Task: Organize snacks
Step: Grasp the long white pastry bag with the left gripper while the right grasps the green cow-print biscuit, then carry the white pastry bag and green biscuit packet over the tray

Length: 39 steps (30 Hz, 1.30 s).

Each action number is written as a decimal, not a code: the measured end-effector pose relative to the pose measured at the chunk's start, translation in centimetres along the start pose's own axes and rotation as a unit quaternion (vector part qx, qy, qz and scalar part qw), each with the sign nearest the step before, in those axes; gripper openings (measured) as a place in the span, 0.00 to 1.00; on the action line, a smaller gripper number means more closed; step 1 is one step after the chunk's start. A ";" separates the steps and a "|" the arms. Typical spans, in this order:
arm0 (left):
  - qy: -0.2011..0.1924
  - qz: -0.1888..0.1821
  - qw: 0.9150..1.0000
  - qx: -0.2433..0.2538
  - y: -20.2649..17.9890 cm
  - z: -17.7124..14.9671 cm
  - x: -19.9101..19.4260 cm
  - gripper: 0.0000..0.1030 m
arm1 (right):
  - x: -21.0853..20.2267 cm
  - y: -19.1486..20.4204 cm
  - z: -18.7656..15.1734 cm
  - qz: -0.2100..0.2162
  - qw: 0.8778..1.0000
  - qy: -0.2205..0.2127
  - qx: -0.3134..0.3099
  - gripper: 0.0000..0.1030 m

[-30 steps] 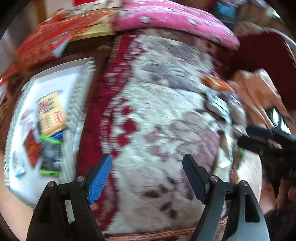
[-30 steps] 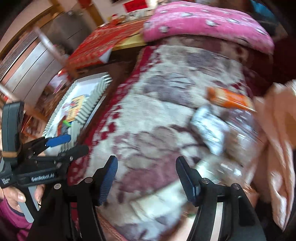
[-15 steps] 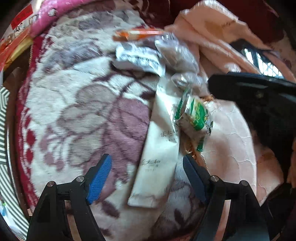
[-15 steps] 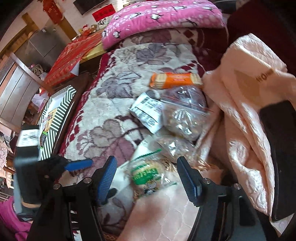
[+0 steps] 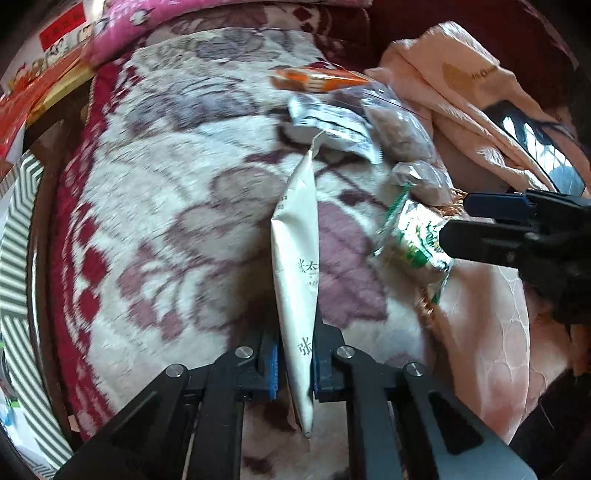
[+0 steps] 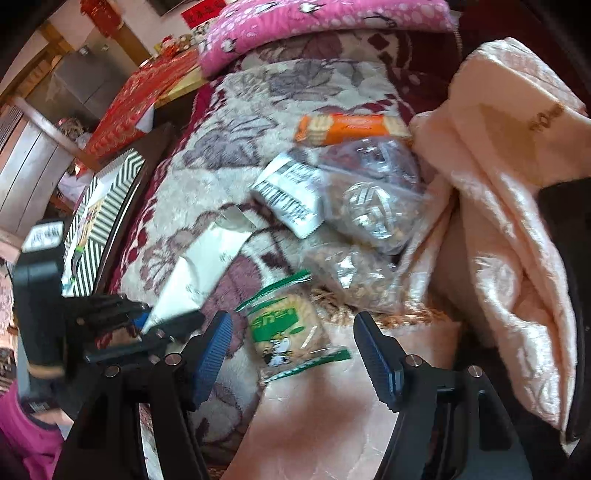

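Note:
My left gripper [image 5: 295, 363] is shut on the lower end of a long cream snack packet [image 5: 297, 236] that lies on the flowered blanket [image 5: 166, 192]. In the right wrist view the same cream packet [image 6: 205, 266] is pinched by the left gripper [image 6: 147, 326] at lower left. My right gripper [image 6: 291, 354] stands open, its jaws on either side of a green-and-white biscuit packet [image 6: 286, 332] without touching it. That green packet [image 5: 417, 236] lies just left of the right gripper [image 5: 458, 218] in the left wrist view.
An orange biscuit pack [image 6: 351, 127], a white labelled packet [image 6: 291, 195] and clear bags of nuts [image 6: 373, 206] lie beyond. A peach quilt [image 6: 498, 166] is heaped on the right. A striped tray [image 6: 107, 195] with snacks sits left of the blanket, a pink cushion [image 6: 314, 18] behind.
Both grippers swung from the tray side over to the snack pile and dropped lower. The left gripper went from open to shut on the cream packet. The right gripper came over the green packet.

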<state>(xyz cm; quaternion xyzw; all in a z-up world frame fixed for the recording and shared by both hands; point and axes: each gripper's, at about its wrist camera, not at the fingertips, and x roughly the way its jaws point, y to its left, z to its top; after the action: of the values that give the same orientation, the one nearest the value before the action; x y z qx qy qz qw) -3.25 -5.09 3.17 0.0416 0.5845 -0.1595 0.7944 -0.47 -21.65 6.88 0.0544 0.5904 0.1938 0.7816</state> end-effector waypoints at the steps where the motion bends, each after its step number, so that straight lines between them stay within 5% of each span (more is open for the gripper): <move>1: -0.003 0.007 1.000 -0.004 0.6 -0.3 -0.4 0.12 | 0.2 0.3 0.0 -0.002 1.000 0.001 -0.007 0.70; 9: -0.014 0.009 0.998 -0.064 5.0 -1.8 -2.3 0.12 | 4.1 2.4 -0.5 -0.063 0.994 0.036 -0.088 0.72; 12: -0.022 0.015 0.996 -0.082 6.0 -2.4 -3.3 0.12 | 4.6 2.7 -0.7 -0.062 0.992 0.041 -0.099 0.51; 39: -0.090 0.102 0.974 -0.183 14.7 -3.6 -9.7 0.12 | 4.3 16.7 4.3 0.021 0.980 0.008 -0.197 0.51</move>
<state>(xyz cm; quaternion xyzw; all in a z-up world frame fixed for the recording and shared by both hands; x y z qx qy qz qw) -4.70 11.71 9.39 -0.0597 0.5222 0.0293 0.8502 0.58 -4.13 9.51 -0.0894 0.5457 0.3233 0.7679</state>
